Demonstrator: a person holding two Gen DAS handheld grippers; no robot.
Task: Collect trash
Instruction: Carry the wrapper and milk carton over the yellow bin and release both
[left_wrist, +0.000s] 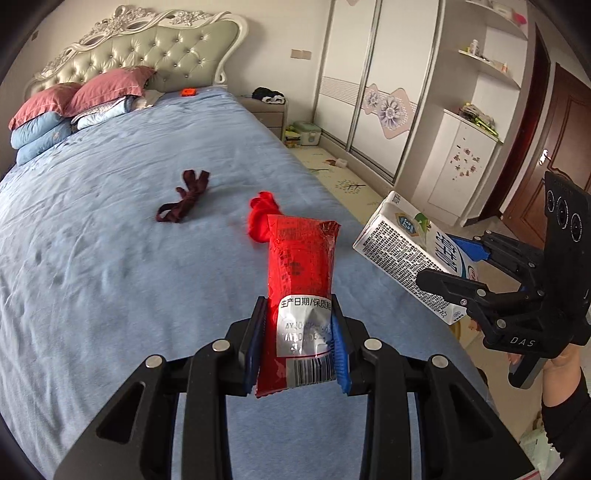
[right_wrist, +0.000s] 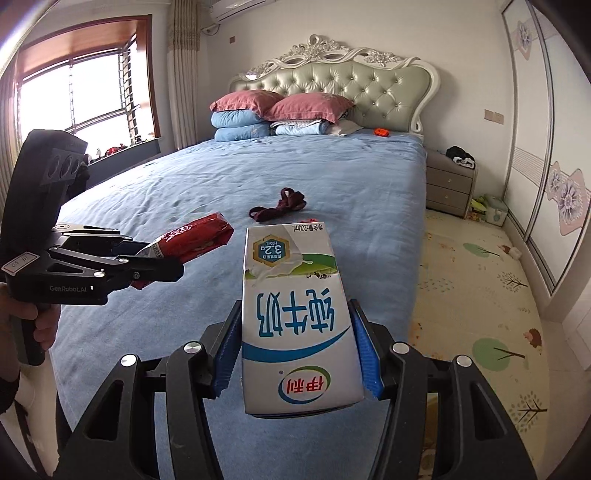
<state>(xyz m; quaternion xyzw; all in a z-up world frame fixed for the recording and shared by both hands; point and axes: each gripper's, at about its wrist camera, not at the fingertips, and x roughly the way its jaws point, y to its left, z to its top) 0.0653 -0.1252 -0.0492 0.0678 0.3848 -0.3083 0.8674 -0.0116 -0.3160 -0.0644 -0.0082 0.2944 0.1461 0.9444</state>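
Two pieces of trash up off the bed (left_wrist: 129, 240): left tool (left_wrist: 299, 343) pinches the red wrapper (left_wrist: 301, 273), right tool (right_wrist: 295, 354) clamps the milk carton (right_wrist: 291, 306), ready for binning

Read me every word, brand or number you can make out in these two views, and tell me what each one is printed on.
"纯牛奶", upside down, on the white and blue milk carton.
"伊利", same carton, near the right tongs.
"3.2g" and "200mL", carton's far end.
"生产日期/保质期" on the red plastic snack wrapper in the left tongs; the date code and barcode below are too blurred.
"GenRobot.AI" on the left tool's black body.
"DAS" on the right tool's body.
Carton's fine print: too small.
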